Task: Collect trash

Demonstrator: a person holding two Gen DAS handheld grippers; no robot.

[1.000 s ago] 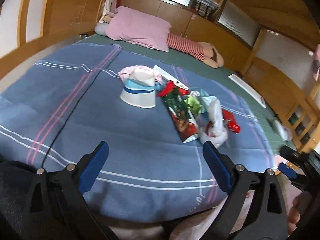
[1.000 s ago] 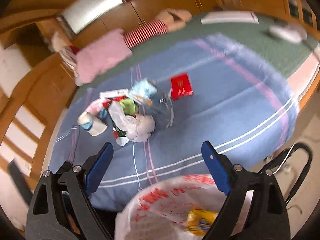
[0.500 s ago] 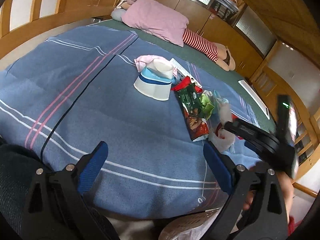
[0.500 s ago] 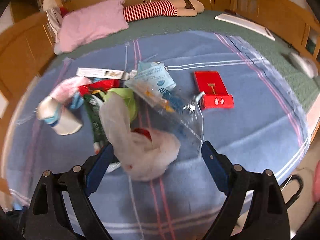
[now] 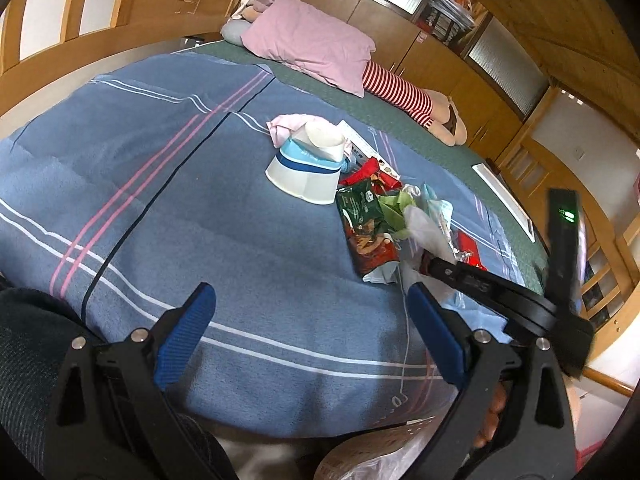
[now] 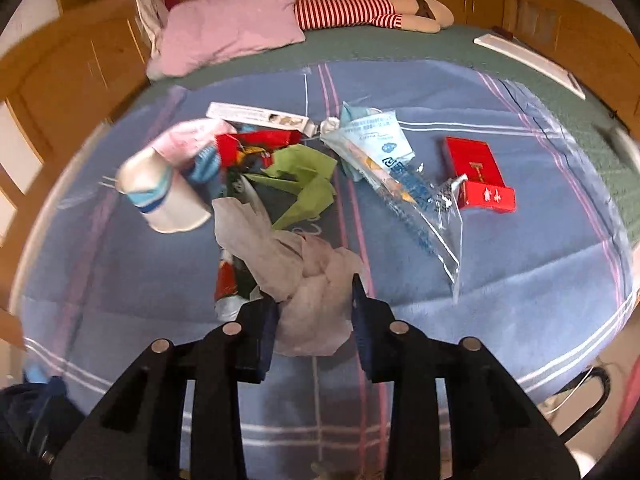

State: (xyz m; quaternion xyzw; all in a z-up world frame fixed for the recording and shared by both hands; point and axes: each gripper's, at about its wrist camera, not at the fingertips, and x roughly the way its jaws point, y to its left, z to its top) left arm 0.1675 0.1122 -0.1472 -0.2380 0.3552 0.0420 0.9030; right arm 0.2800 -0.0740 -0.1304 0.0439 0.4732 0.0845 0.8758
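Observation:
A pile of trash lies on the blue blanket (image 5: 168, 216). My right gripper (image 6: 314, 312) is shut on a crumpled white plastic bag (image 6: 296, 276) at the near side of the pile; it also shows in the left wrist view (image 5: 430, 266). Behind lie a white and blue paper cup (image 6: 160, 196), green paper (image 6: 308, 180), a snack wrapper (image 5: 366, 232), a clear packet (image 6: 396, 176) and a red box (image 6: 478, 172). My left gripper (image 5: 312, 332) is open and empty, above the blanket's near edge. The cup (image 5: 310, 168) lies ahead of it.
A pink pillow (image 5: 312, 40) and a striped plush toy (image 5: 404, 88) lie at the far end of the bed. Wooden bed rails surround it. A white trash bag (image 5: 368, 460) with red print sits below the bed's near edge.
My right gripper has moved forward over the bed to the pile and closed on the white plastic bag. My left gripper has stayed open and shifted only slightly.

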